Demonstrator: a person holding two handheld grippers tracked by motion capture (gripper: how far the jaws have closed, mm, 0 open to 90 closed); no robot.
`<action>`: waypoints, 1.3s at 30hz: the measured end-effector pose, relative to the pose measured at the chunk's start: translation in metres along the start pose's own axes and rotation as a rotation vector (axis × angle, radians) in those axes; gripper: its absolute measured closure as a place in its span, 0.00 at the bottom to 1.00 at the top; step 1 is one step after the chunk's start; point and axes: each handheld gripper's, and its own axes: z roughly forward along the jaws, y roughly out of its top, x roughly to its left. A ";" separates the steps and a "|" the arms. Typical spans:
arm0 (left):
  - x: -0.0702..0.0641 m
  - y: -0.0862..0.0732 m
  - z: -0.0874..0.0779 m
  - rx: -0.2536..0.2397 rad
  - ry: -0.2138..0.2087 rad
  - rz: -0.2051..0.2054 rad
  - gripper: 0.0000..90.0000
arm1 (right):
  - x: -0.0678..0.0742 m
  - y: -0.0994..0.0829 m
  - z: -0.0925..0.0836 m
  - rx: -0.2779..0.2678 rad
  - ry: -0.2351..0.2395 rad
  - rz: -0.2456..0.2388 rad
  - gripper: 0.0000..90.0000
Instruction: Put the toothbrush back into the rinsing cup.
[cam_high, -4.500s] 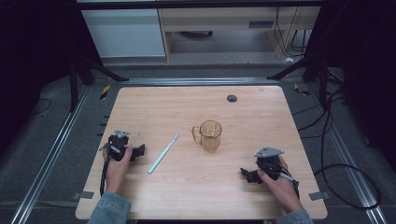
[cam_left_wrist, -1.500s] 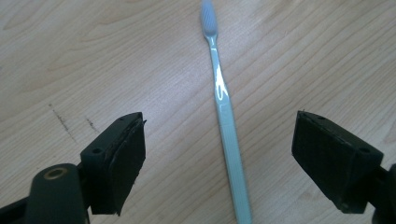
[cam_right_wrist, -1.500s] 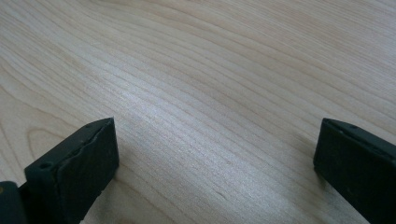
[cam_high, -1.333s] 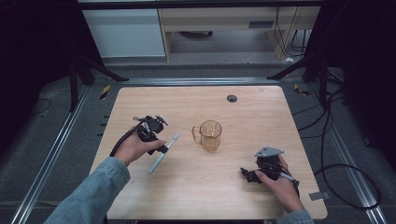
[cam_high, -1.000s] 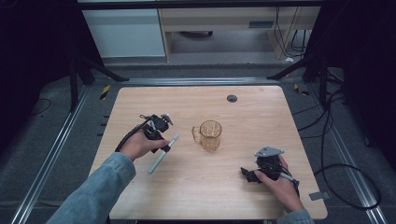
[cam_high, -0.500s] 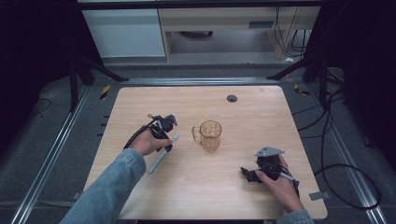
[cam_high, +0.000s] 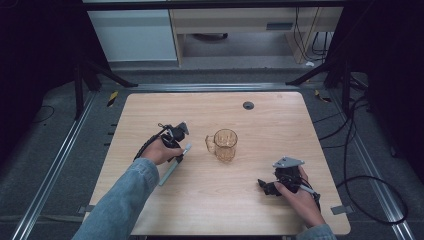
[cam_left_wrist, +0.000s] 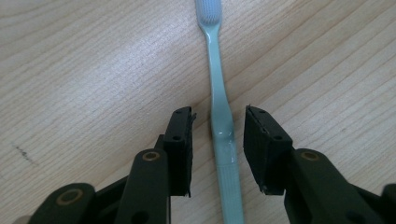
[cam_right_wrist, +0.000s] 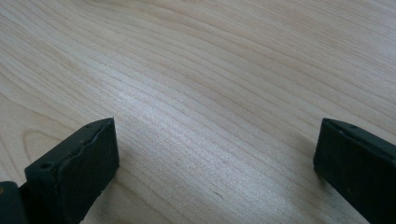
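A pale green toothbrush (cam_high: 171, 169) lies slantwise on the wooden table (cam_high: 280, 125), left of centre. In the left gripper view its handle (cam_left_wrist: 220, 107) runs between the two black jaws, bristles at the far end. My left gripper (cam_high: 177, 150) (cam_left_wrist: 218, 113) is open, one jaw on each side of the handle, with a small gap on both sides. An amber see-through mug (cam_high: 224, 144) stands upright just right of it. My right gripper (cam_high: 265, 186) (cam_right_wrist: 215, 130) rests near the table's front right, open wide over bare wood.
A small black round cap (cam_high: 248, 105) sits in the table top near the far edge. Metal rails and cables run along both sides of the table on the floor. A white cabinet (cam_high: 135, 35) stands behind.
My left gripper has travelled from the table's left side to the toothbrush and now straddles its handle. The right gripper, the mug and the toothbrush have stayed put.
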 end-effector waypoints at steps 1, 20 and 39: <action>-0.001 0.000 0.001 0.004 0.001 0.000 0.70 | 0.000 0.000 0.000 0.000 0.000 0.000 0.00; -0.005 0.007 0.005 0.006 0.009 0.009 0.77 | 0.000 0.000 0.000 0.000 0.000 0.000 0.00; -0.004 0.005 0.008 0.006 0.015 0.013 0.85 | 0.000 0.000 0.000 0.001 0.000 0.002 0.00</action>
